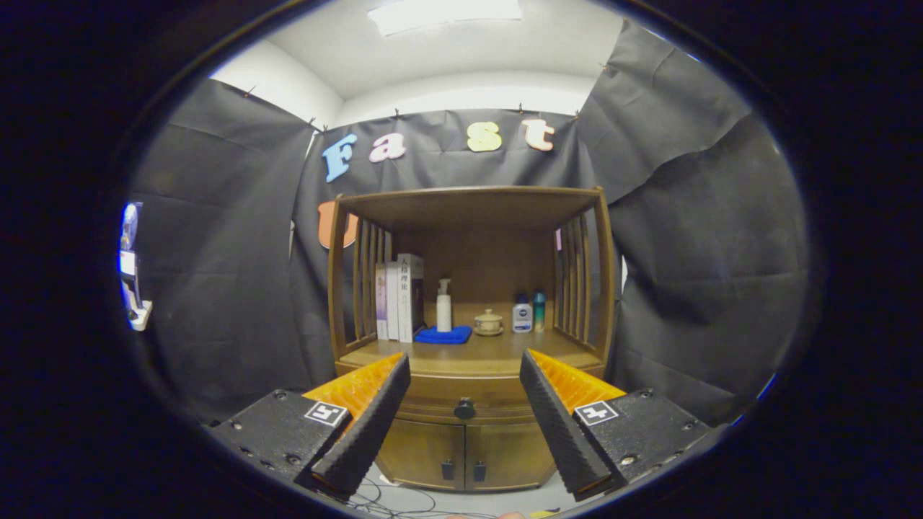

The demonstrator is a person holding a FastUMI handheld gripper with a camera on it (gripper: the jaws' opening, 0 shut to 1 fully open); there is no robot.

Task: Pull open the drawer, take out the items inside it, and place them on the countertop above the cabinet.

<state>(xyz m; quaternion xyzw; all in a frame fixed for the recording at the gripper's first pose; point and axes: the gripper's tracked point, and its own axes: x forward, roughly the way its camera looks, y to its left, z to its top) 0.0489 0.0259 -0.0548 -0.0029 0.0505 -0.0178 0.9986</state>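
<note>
Beyond the spread claw (465, 364), the drawer (465, 398) seems closed.

The cabinet (469, 404) is showing a warm brown wood, with a black knob (464, 409) on its drawer (461, 400). A blue cloth (443, 335) is lying under a white pump bottle (444, 306), beside pale books (398, 299) and a teal-capped bottle (539, 310).

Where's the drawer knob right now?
In the gripper view the knob sits centred on the closed drawer front, below the countertop and above the two cabinet doors, beyond the open hand-held gripper.
</note>
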